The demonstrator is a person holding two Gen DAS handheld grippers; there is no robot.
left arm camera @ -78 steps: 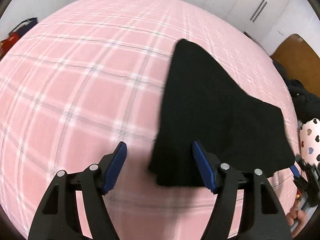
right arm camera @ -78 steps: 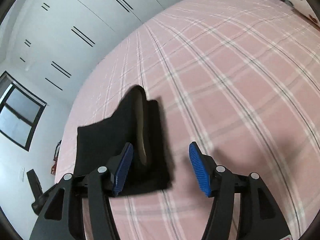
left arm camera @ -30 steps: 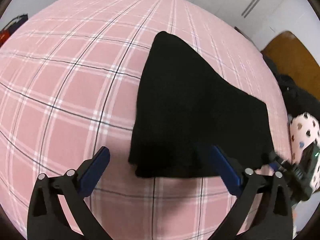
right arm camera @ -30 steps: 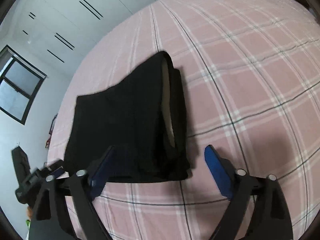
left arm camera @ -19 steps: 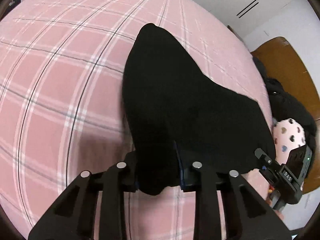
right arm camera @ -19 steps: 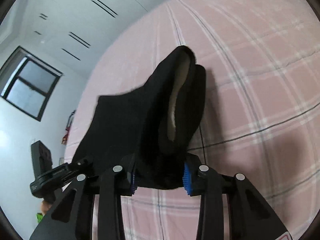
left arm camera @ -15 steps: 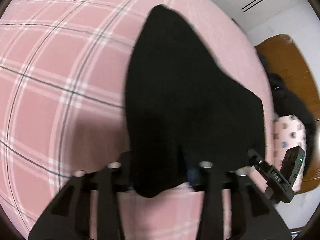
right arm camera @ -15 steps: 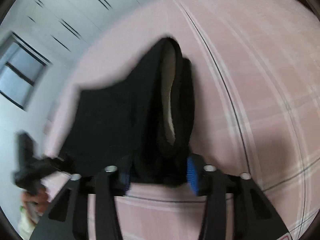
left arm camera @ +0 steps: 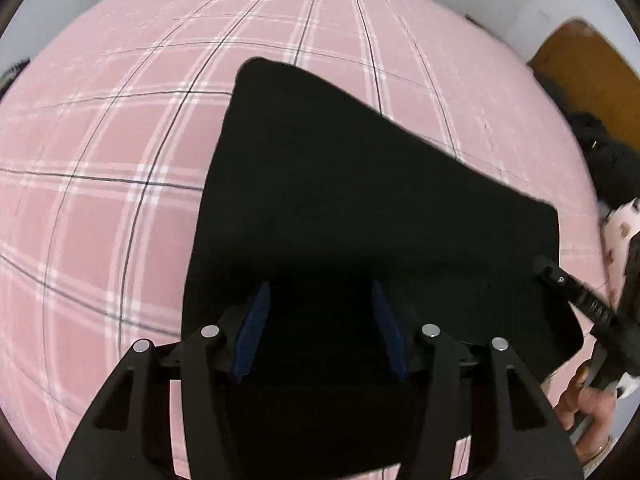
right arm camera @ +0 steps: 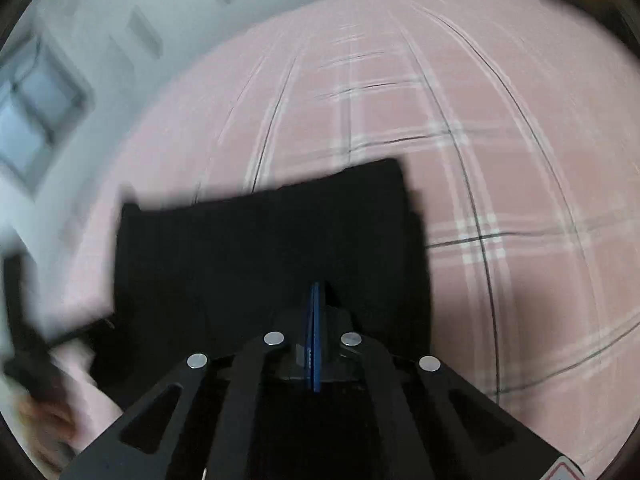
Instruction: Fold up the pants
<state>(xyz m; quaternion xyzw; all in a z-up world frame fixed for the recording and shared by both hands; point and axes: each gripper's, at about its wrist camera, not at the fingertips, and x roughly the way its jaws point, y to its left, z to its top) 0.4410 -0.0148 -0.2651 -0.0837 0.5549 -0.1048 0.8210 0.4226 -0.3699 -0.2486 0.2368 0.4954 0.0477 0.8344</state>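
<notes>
Pants [left arm camera: 360, 184] now lie as a flat black rectangle on the pink bed [left arm camera: 100, 140], the near edge carried over since a moment ago. Our left gripper [left arm camera: 320, 328] has let go, jaws apart; our right gripper [right arm camera: 316, 336] shows pads pressed together, apparently empty. We judge this fold done.

The left tool [left arm camera: 320, 330] has its jaws spread apart, while the right tool [right arm camera: 316, 320] is fully closed.

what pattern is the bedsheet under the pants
Pink plaid with white and dark grid lines on the bedsheet, clearest in the left wrist view.
</notes>
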